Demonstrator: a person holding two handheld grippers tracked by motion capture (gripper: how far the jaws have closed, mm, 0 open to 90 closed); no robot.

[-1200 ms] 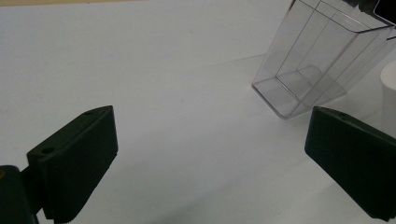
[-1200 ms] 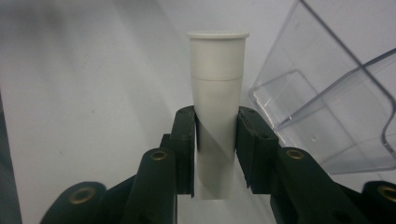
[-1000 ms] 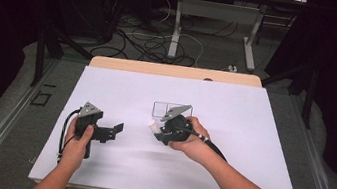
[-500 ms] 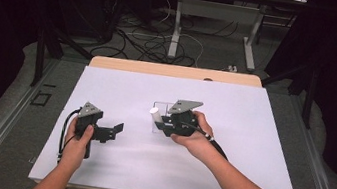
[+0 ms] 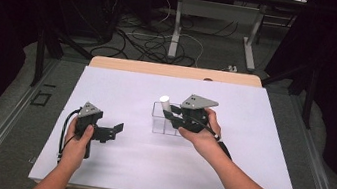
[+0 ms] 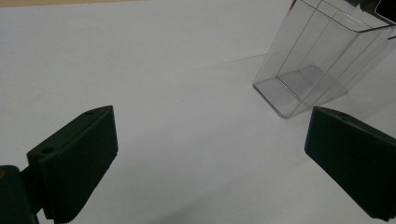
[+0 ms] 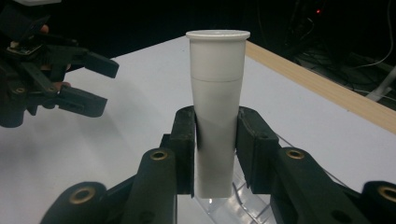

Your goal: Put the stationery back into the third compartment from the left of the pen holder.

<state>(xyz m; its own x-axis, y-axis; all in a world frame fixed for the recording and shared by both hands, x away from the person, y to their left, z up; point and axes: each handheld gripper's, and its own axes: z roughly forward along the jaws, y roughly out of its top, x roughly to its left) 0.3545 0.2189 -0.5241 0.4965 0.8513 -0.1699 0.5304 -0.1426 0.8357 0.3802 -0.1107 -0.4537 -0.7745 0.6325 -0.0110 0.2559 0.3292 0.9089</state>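
Right claw (image 7: 215,156) clamps the white plastic tube (image 7: 215,107), upright, just above the clear compartmented box (image 5: 166,120) mid-worktop. Judged: tube grasped, seating in a compartment remains. Left claw (image 5: 111,132) idle, jaws apart, near front-left edge.
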